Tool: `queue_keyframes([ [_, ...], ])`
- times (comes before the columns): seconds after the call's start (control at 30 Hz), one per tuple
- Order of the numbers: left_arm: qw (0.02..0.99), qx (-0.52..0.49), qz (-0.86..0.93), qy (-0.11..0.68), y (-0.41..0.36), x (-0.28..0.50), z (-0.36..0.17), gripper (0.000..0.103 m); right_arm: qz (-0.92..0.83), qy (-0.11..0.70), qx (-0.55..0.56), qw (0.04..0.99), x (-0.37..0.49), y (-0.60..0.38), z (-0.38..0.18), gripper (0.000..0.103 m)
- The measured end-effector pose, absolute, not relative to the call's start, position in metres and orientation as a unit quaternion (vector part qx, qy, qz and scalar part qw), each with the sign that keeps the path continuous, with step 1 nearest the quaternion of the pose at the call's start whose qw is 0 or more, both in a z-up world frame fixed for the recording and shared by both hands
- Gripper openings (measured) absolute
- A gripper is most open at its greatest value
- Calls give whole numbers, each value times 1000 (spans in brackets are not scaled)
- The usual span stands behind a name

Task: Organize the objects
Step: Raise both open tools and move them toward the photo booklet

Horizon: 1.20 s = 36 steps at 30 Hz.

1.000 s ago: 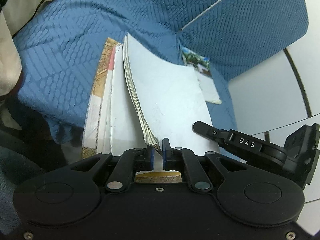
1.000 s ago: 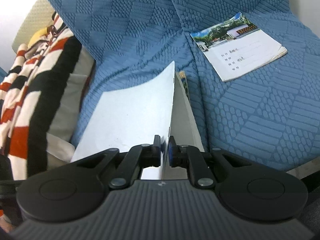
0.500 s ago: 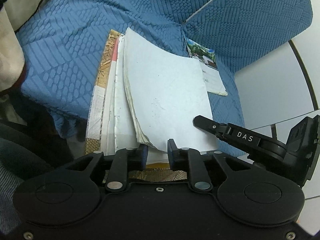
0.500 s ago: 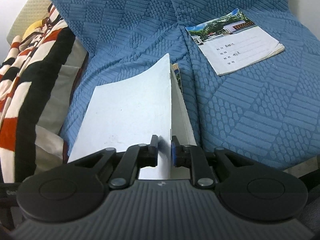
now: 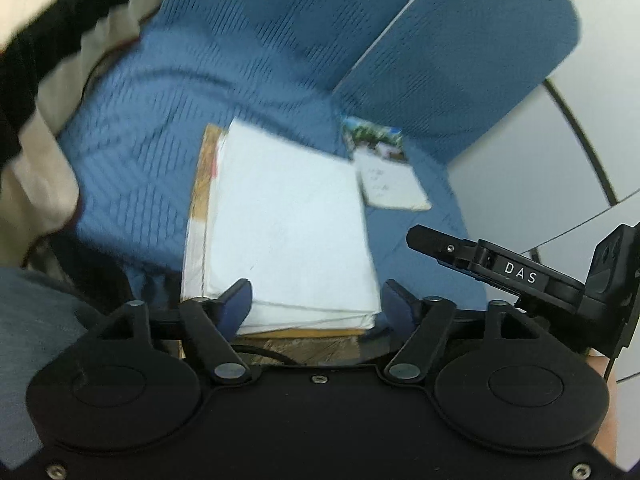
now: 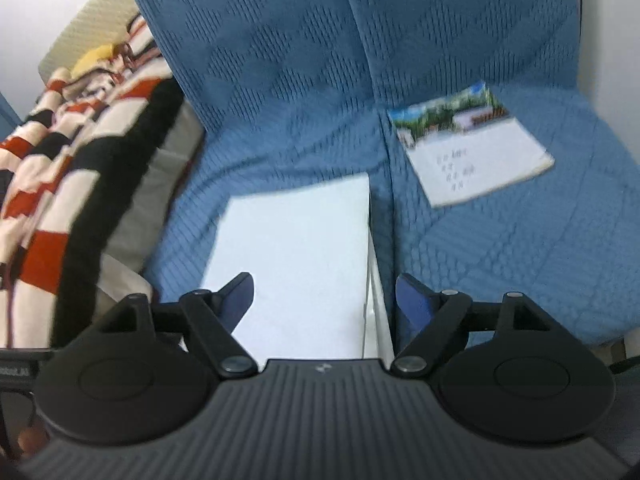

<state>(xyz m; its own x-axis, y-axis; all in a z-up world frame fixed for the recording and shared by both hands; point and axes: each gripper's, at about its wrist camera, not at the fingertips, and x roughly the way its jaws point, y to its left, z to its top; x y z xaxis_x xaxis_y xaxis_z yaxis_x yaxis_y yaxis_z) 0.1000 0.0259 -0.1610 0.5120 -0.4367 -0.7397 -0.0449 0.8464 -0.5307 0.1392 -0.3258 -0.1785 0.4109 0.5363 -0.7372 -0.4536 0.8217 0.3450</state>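
While your left hand-held gripper and right hand-held gripper are opening (both empty), the white book stack lies flat on the blue sofa. At two o'clock sits a notebook.

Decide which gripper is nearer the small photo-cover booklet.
Right. The right gripper sits beside the booklet; the left gripper is farther, across the white stack.

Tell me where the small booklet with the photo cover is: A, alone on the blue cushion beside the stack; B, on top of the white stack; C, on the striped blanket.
A: the small booklet lies flat on the blue cushion, apart from the white stack.
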Motion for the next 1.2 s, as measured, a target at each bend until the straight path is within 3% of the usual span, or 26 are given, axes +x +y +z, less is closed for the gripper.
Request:
queue_keyframes([
  [0.4,885,-192,-135,402,-11,70,-79,96,303,381,50,872,103,-366,-106,80],
  [0.5,889,-186,-143,394,-22,63,-70,101,302,365,55,879,95,-379,-96,87],
  [0.53,890,-183,-144,392,-26,60,-68,101,300,360,56,881,92,-384,-93,93],
  [1.2,893,-190,-175,369,-120,65,-94,102,242,369,86,893,84,-474,-116,93],
])
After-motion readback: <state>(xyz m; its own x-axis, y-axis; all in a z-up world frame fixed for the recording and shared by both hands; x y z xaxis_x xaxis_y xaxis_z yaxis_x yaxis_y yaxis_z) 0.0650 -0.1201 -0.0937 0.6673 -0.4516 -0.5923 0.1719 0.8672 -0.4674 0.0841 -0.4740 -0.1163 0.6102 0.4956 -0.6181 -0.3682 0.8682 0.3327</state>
